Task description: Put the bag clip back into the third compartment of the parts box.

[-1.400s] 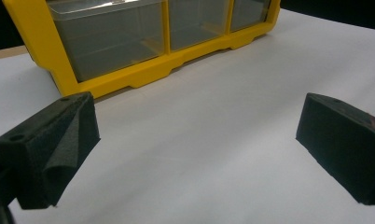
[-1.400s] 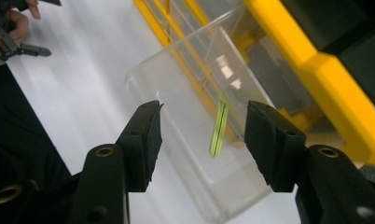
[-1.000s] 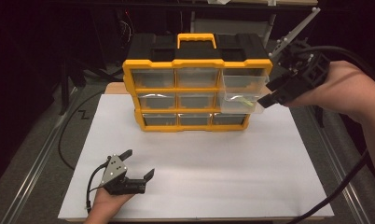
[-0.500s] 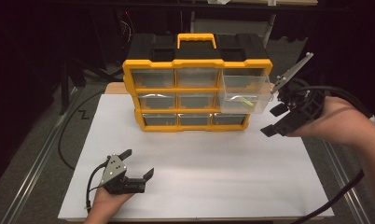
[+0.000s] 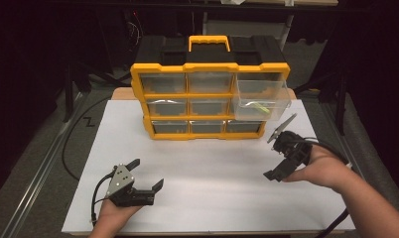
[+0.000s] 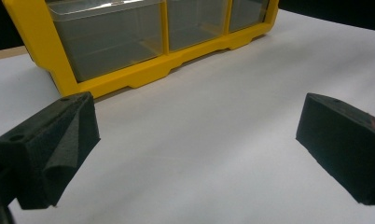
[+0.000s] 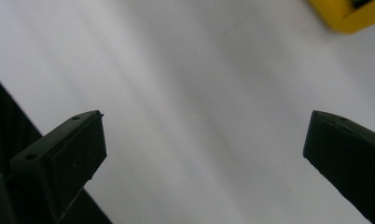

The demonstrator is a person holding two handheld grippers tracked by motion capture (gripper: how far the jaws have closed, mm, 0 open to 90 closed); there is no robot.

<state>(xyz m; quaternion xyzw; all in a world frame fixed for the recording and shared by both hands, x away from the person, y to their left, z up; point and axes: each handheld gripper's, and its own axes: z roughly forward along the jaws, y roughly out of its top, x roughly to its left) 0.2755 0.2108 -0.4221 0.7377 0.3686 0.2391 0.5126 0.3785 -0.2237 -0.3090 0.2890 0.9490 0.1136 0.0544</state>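
Lab-style recording bench in a dark room. White table (image 5: 212,163) edged by metal rails (image 5: 38,173), black cables (image 5: 71,144) trailing across grey floor, black stands (image 5: 68,91) behind. Yellow parts organiser (image 5: 210,89) with clear drawers, as in a workshop.

No readable text, label, brand or number shows on anything here. The only sign-like mark is a black zigzag, like a Z (image 5: 90,121), on the floor left of the table (image 5: 207,198).
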